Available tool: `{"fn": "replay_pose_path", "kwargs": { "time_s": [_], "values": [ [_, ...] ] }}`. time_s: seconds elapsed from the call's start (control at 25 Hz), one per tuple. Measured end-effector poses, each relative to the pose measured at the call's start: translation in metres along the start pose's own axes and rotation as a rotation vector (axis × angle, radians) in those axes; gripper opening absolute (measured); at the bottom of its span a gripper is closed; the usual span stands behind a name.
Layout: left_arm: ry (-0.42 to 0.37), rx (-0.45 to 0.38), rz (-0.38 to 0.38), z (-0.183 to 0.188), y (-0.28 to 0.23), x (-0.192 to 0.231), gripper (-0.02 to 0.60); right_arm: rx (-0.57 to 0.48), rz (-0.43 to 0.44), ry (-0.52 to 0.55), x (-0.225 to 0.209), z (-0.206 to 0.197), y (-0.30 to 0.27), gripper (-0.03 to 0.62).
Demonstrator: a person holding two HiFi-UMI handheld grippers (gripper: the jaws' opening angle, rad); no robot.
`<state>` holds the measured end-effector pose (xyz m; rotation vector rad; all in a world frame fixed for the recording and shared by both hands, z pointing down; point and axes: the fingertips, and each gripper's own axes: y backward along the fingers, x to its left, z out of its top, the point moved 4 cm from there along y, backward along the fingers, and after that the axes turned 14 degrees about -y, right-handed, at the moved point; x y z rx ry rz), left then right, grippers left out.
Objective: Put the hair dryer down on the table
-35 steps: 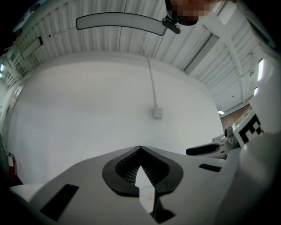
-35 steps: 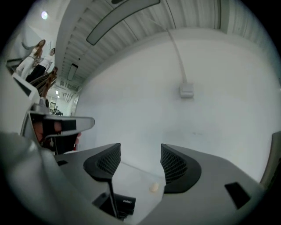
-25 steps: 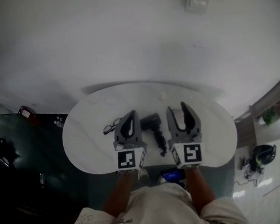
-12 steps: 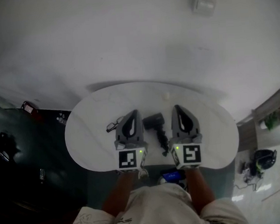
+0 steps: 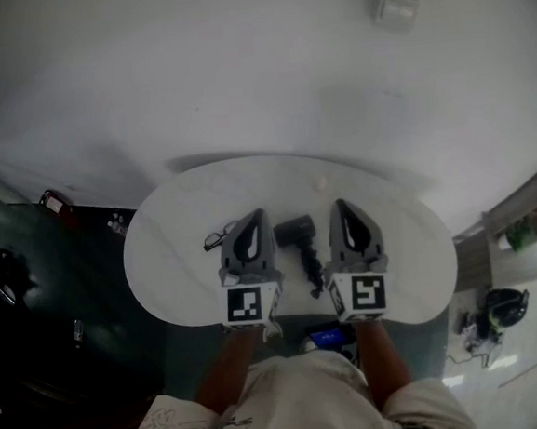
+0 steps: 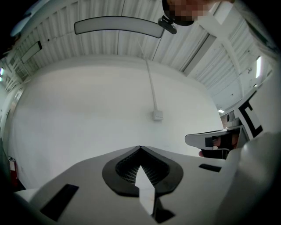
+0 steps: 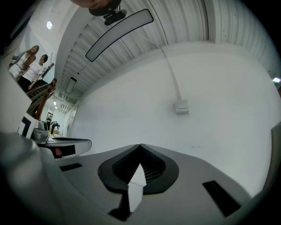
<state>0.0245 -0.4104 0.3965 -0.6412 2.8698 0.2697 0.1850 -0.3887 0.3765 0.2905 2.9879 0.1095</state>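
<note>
Lying between left hand-held gripper (image 5: 256,215) and right hand-held gripper (image 5: 341,205): hair dryer (image 5: 296,232).

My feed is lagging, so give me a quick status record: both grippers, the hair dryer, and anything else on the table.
left gripper: jaws together, nothing between them
right gripper: jaws together, nothing between them
hair dryer: lying on the table between the grippers, apparently apart from both
cord: bunched on the table on the person's side of the dryer
glasses: on the table, left of the left gripper
task: looks done
</note>
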Motion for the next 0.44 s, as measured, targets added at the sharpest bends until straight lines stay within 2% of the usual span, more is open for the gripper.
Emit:
{"fn": "replay_pose_path", "kwargs": {
  "time_s": [0.44],
  "values": [
    [-0.007,-0.002,-0.002,-0.0029,-0.0037,-0.0018,-0.002,0.021,-0.002,0.012,-0.0029,-0.0066,-0.0035,0.006]
  ]
}}
